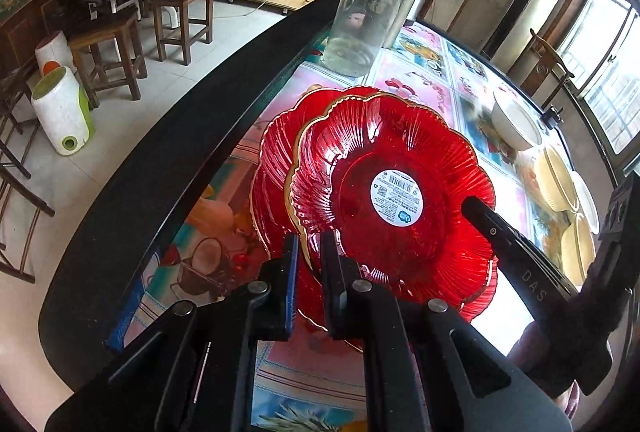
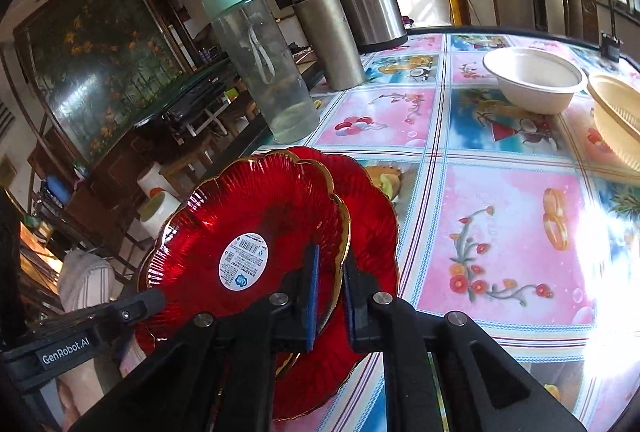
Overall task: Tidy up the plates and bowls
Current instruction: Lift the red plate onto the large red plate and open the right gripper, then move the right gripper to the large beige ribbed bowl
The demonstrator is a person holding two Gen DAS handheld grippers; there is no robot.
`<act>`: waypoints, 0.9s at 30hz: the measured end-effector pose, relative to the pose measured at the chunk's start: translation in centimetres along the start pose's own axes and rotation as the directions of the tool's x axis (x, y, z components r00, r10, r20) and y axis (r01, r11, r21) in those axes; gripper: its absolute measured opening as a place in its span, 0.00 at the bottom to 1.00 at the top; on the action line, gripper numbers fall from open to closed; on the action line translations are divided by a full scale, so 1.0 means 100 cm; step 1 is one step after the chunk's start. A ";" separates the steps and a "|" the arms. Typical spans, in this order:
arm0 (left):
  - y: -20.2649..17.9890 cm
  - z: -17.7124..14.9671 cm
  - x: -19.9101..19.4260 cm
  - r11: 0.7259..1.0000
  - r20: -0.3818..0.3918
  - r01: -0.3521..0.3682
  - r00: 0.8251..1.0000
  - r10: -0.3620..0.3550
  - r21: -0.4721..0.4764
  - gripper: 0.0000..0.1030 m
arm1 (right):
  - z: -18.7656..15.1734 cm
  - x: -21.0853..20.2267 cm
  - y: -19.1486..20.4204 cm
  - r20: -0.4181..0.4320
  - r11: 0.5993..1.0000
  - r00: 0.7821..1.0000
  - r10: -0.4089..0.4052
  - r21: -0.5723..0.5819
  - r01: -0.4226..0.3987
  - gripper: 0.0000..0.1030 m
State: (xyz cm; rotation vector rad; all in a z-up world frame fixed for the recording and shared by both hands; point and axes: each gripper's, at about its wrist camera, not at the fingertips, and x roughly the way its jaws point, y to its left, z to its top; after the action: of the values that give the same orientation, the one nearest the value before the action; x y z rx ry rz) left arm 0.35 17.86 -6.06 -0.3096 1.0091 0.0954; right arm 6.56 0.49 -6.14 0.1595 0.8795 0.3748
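Two red plates (image 1: 396, 192) with gold rims sit near the edge of the surface (image 2: 500, 232), one on top of the other. The top red plate has a round white sticker (image 1: 397, 197) in the middle. The left gripper (image 1: 309, 256) is clamped on the rim of the top plate on one side. The right gripper (image 2: 330, 296) is clamped on its rim on the other side. The top plate is tilted, and the lower plate (image 2: 372, 224) peeks out beside it. A clear bottle (image 2: 260, 64) with a green lid stands just behind the plates. A white bowl (image 2: 534, 78) and some cream bowls (image 2: 618, 120) sit well apart from the plates.
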 end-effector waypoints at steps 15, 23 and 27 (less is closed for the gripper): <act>0.002 -0.001 -0.029 0.991 0.136 -0.134 0.982 0.129 0.029 0.10 | 0.007 -0.030 -0.017 0.131 0.998 0.990 -0.041 0.050 0.035 0.39; -0.036 -0.015 -0.047 0.991 0.170 -0.080 0.984 0.061 0.105 0.52 | 0.014 -0.061 -0.056 0.224 0.980 0.974 -0.011 0.198 -0.034 0.46; -0.073 -0.030 -0.050 0.977 0.175 -0.056 0.984 0.020 0.204 0.59 | 0.015 -0.073 -0.070 0.236 0.973 0.972 -0.005 0.226 -0.049 0.47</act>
State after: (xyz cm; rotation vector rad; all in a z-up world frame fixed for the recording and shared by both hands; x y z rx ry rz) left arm -3.15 10.29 -1.78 -0.0878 0.8446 0.0497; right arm 5.25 -8.73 -1.90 0.4208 0.6842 0.2669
